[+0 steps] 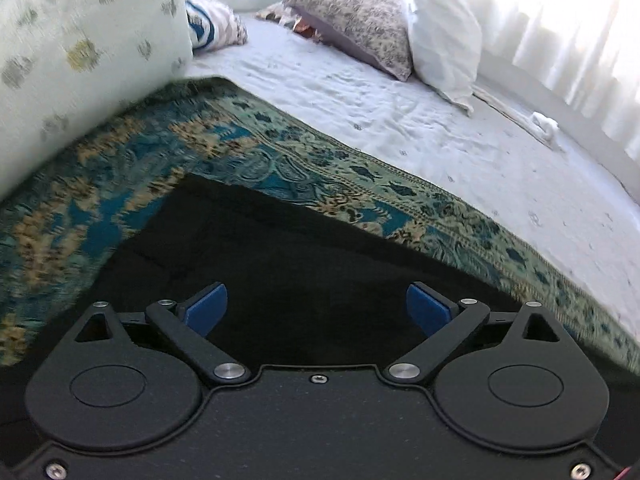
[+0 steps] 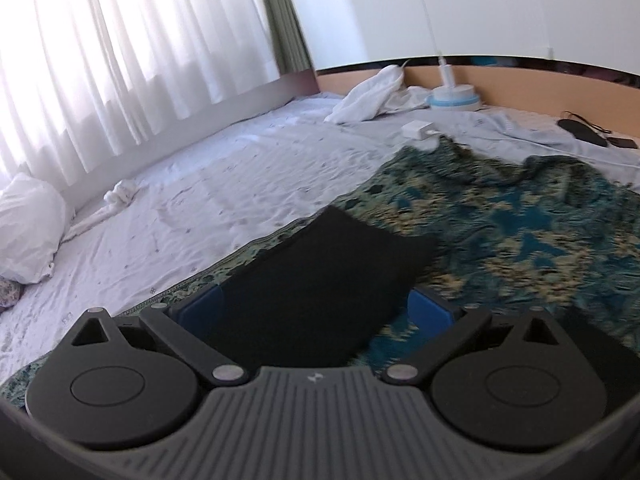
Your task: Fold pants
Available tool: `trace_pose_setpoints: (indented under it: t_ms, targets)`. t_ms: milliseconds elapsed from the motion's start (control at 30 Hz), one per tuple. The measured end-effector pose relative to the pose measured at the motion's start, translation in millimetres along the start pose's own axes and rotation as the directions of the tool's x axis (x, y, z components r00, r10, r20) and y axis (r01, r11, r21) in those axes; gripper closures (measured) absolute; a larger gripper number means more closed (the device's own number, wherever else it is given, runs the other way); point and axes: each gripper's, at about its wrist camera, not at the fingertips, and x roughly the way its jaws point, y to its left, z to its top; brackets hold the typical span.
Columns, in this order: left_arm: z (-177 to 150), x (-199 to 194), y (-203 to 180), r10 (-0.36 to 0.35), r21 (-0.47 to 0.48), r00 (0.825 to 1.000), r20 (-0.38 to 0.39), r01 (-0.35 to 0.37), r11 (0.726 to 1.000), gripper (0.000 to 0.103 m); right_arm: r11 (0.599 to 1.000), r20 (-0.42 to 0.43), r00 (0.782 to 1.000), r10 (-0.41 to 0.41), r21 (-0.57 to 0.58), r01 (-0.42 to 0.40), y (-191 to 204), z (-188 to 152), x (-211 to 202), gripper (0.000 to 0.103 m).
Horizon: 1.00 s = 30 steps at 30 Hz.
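Black pants (image 1: 256, 248) lie flat on a teal and gold patterned cloth (image 1: 132, 176). In the left wrist view my left gripper (image 1: 317, 307) hangs over the dark fabric with its blue pads (image 1: 208, 308) far apart and nothing between them. In the right wrist view a folded end of the black pants (image 2: 320, 280) lies on the patterned cloth (image 2: 520, 232). My right gripper (image 2: 316, 312) stands open above that end, its blue pads (image 2: 430, 312) spread wider than the fabric and not pressing on it.
The cloth lies on a pale sheet (image 1: 400, 120). Pillows (image 1: 360, 20) and a large spotted cushion (image 1: 72, 60) are at one end. White curtains (image 2: 120, 60), a crumpled white garment (image 2: 372, 96), a white charger (image 2: 418, 128) and a round white-blue device (image 2: 454, 98) lie beyond.
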Motion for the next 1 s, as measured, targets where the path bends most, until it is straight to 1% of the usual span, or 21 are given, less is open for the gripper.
trace_pose_setpoints:
  t_ms: [100,200,300,367,433,467,533,600,700,733,800,867,933,967,1000]
  targets:
    - [11,25,-12,-0.005,-0.058,1.0,-0.023,0.004,0.998,0.004,0.999,0.006,1.0,-0.011,-0.031,0.011,23,-1,22,0.0]
    - [21,48,-24,0.02,-0.102,1.0,-0.023,-0.022,0.994,0.001,0.999,-0.002,1.0,-0.013,-0.05,0.013,45,-2,48,0.0]
    - [25,72,-35,0.079,-0.134,0.996,-0.037,-0.083,0.987,0.0,0.998,-0.019,1.0,-0.014,-0.06,0.013,67,-5,75,0.0]
    - [26,90,-40,0.129,-0.162,0.99,-0.059,-0.137,0.977,0.0,0.998,-0.036,0.999,-0.026,-0.066,0.024,80,-10,95,0.0]
    - [25,105,-40,0.162,-0.183,0.984,-0.078,-0.174,0.968,0.0,0.997,-0.062,0.997,-0.042,-0.067,0.038,94,-15,116,0.0]
    - [23,111,-42,0.189,-0.178,0.979,-0.072,-0.199,0.964,0.0,0.997,-0.076,0.996,-0.046,-0.069,0.04,99,-17,125,0.0]
    - [21,118,-50,0.252,-0.138,0.967,-0.036,-0.255,0.957,0.0,0.996,-0.108,0.992,-0.06,-0.077,0.052,111,-23,146,0.0]
    - [19,125,-57,0.297,-0.1,0.954,-0.028,-0.298,0.949,0.0,0.994,-0.132,0.988,-0.08,-0.084,0.069,123,-28,166,0.0]
    - [14,132,-66,0.352,-0.059,0.936,0.004,-0.351,0.934,0.0,0.991,-0.158,0.982,-0.1,-0.11,0.083,140,-35,190,0.0]
    - [13,133,-68,0.361,-0.054,0.933,0.015,-0.359,0.932,0.0,0.989,-0.167,0.98,-0.111,-0.12,0.092,145,-36,197,0.0]
    - [12,135,-70,0.369,-0.048,0.929,0.034,-0.367,0.929,0.0,0.985,-0.184,0.973,-0.138,-0.127,0.116,151,-39,211,0.0]
    - [12,138,-69,0.363,-0.029,0.93,0.049,-0.362,0.932,0.0,0.972,-0.212,0.954,-0.213,-0.147,0.184,155,-44,226,0.0]
    - [12,139,-66,0.34,-0.015,0.939,0.058,-0.34,0.94,0.0,0.95,-0.191,0.944,-0.269,-0.215,0.228,163,-49,232,0.0]
    - [12,140,-63,0.326,-0.015,0.944,0.058,-0.326,0.945,0.0,0.947,-0.194,0.941,-0.279,-0.221,0.235,164,-50,233,0.0]
    - [12,139,-61,0.311,-0.01,0.948,0.063,-0.311,0.95,0.0,0.949,-0.194,0.941,-0.279,-0.206,0.239,162,-49,232,0.003]
